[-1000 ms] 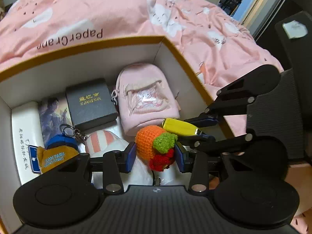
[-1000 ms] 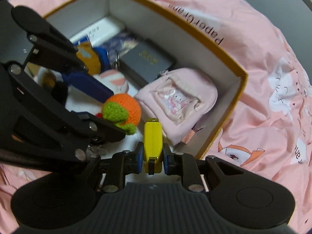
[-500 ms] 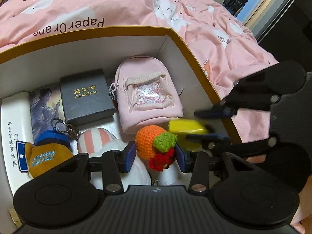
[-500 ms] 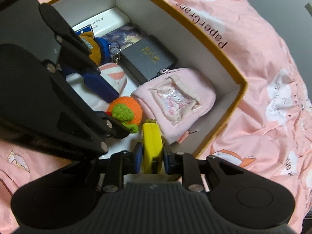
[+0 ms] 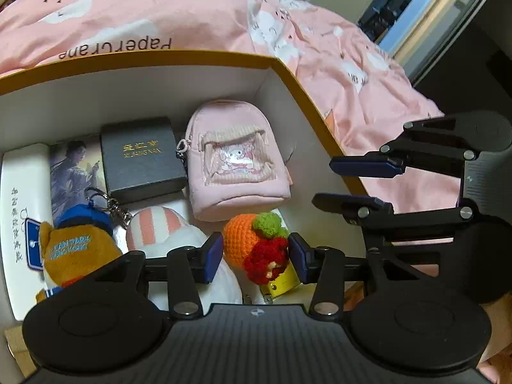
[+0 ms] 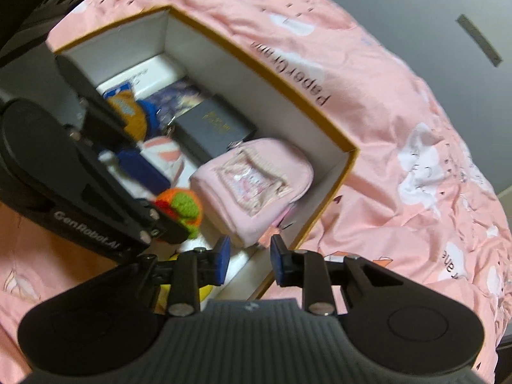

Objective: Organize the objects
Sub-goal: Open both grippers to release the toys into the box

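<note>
My left gripper (image 5: 255, 256) is shut on an orange crocheted toy (image 5: 248, 244) with a green top and red part, held low inside the open box (image 5: 204, 59). The toy also shows in the right wrist view (image 6: 182, 206). A yellow object (image 5: 283, 283) lies in the box just below the toy; in the right wrist view (image 6: 203, 289) it sits left of my fingers. My right gripper (image 6: 249, 264) is open and empty above the box's near right rim; it shows in the left wrist view (image 5: 361, 184).
In the box lie a pink mini backpack (image 5: 233, 160), a black case (image 5: 142, 155), a picture card (image 5: 72, 169), a white flat box (image 5: 22, 198), a striped plush (image 5: 156, 224) and an orange-blue keychain plush (image 5: 72, 249). Pink bedding (image 5: 320, 48) surrounds the box.
My right gripper let go of the yellow object, opened and pulled back up and right. The yellow object now lies in the box. My left gripper still holds the crocheted toy.
</note>
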Demonstrator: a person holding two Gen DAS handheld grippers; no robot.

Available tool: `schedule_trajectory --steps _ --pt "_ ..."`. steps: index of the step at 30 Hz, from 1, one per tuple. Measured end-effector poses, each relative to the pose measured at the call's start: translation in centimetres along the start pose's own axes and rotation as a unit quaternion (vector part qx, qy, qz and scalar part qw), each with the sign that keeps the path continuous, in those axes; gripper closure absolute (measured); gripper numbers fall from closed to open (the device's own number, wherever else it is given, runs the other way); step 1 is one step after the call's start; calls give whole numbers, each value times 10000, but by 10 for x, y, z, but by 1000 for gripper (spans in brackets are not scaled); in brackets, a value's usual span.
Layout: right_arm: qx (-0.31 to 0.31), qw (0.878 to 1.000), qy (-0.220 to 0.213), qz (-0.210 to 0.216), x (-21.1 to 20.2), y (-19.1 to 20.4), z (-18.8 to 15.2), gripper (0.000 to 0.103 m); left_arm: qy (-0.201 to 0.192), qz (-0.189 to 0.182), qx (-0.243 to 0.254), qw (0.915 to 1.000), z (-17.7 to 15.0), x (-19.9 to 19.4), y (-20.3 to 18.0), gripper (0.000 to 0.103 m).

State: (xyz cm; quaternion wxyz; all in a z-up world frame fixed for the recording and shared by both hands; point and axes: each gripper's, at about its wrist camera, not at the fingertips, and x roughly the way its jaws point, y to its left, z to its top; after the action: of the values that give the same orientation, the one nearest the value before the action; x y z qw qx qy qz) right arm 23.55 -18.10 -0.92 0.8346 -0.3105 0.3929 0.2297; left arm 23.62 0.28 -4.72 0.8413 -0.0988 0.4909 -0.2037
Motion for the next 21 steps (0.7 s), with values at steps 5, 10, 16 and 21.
schedule_trajectory --steps 5,10,16,21 --pt "753 9964 -331 -209 -4 -5 -3 75 -289 53 -204 9994 -4 -9 4 43" --pt "1314 9895 -502 -319 -3 -1 -6 71 -735 627 -69 9953 -11 -25 -4 38" --pt "2030 9761 -698 -334 -7 3 -10 64 -1171 1236 139 9853 -17 -43 -11 37" --pt "2547 9622 -926 -280 -26 8 -10 54 -1685 1885 220 9673 -25 -69 -16 35"
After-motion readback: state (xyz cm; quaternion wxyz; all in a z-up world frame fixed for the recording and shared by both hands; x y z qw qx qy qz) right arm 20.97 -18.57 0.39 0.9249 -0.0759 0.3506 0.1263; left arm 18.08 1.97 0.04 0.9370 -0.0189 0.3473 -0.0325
